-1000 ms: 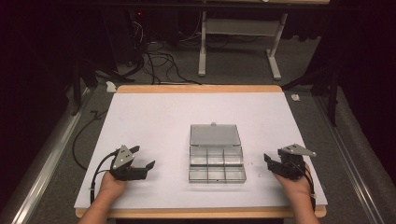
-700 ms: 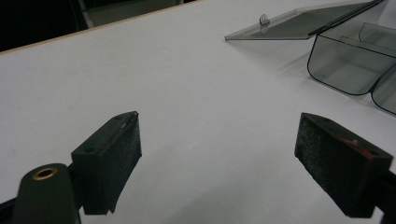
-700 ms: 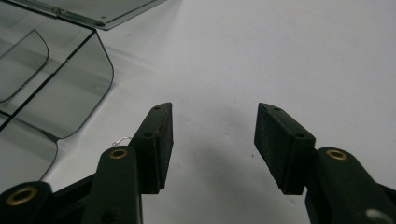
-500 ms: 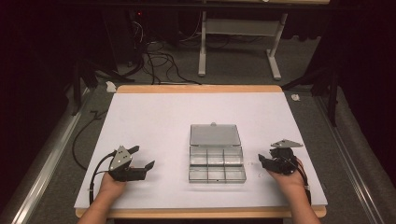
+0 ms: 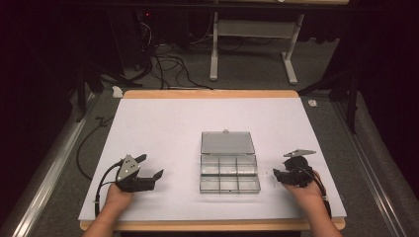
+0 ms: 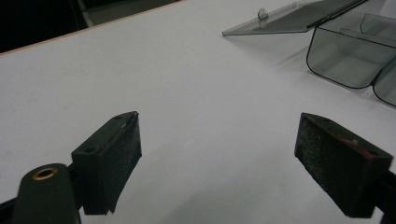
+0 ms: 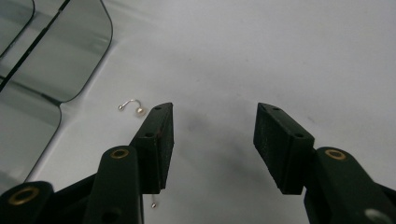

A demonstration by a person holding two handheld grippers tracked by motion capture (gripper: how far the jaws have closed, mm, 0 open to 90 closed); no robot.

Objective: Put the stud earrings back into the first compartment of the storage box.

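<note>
White table (image 5: 163,123): rt gripper view shows pearl earring (image 7: 135,108) beside box (image 7: 70,60).

On the table (image 5: 163,123) a compartment box (image 5: 230,175) lies just near of centre, its lid (image 5: 227,142) laid back at 12 o'clock. The left gripper (image 5: 150,168) lies at the box's 9 o'clock, the right gripper (image 5: 277,175) at 3 o'clock. A small earring (image 7: 133,107) lies between the box and the right gripper's jaws.

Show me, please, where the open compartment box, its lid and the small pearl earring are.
compartment box (image 5: 230,176), high view, centre divider.
lid (image 5: 227,142), high view, middle of panel.
pearl earring (image 7: 139,111), right gripper view, the pearl.
</note>
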